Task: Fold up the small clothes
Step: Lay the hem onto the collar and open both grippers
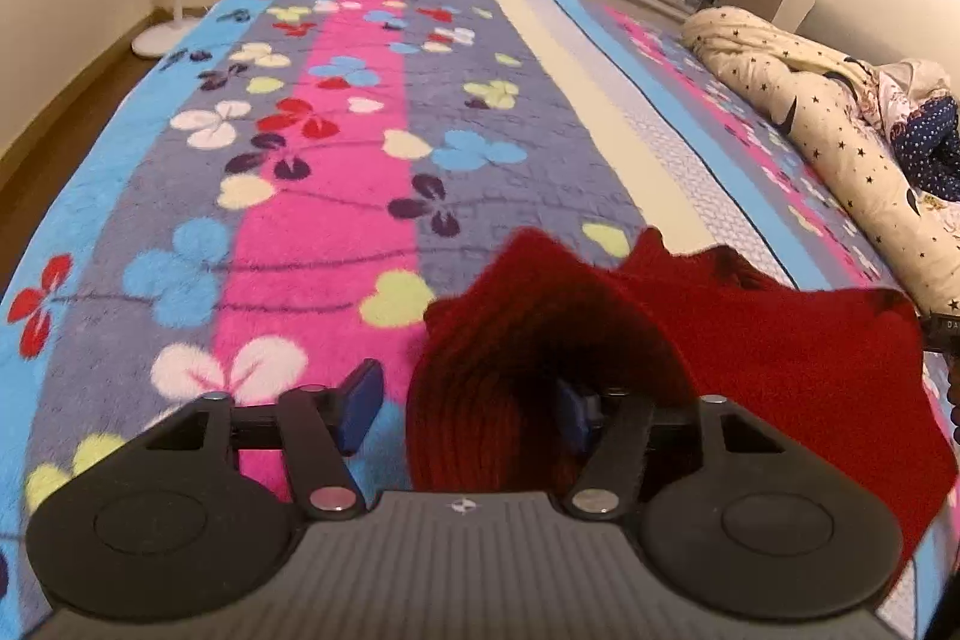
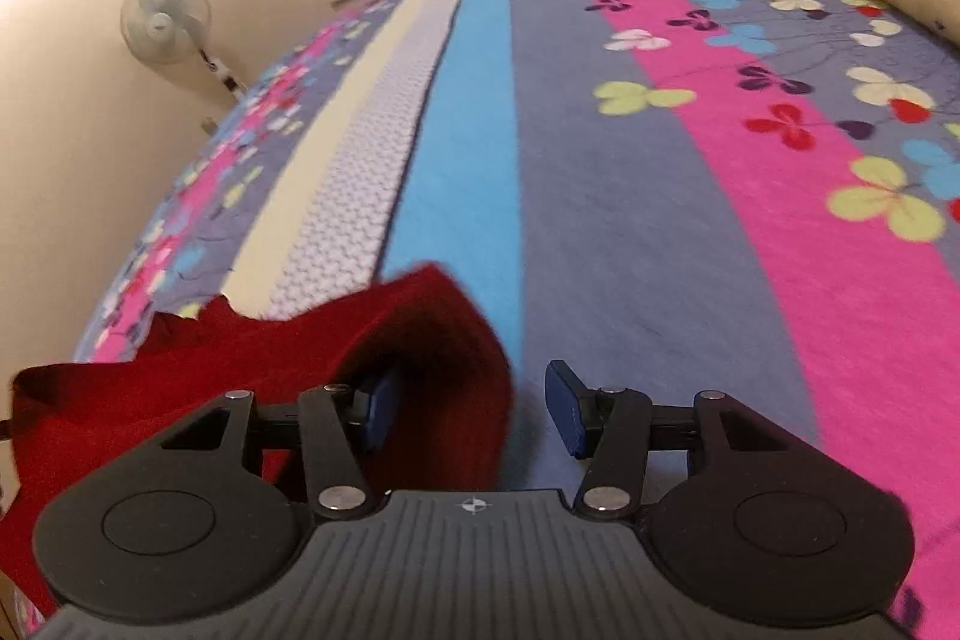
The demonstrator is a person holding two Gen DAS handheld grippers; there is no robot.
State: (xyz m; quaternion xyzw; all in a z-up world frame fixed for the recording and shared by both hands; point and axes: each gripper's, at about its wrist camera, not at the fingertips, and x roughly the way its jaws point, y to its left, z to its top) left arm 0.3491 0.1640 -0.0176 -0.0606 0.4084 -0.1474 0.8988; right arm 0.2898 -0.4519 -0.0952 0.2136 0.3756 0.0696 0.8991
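Above the flower-patterned fleece bed cover (image 1: 312, 196), your left tool (image 1: 462, 409) and right tool (image 2: 474, 412), both spread wide, each have one finger inside the red knitted garment (image 1: 750, 340) stretched sideways between them.

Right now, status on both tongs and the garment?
Left tongs and right tongs open. Red knit garment draped over one finger of each, above bed. Nothing blocking.
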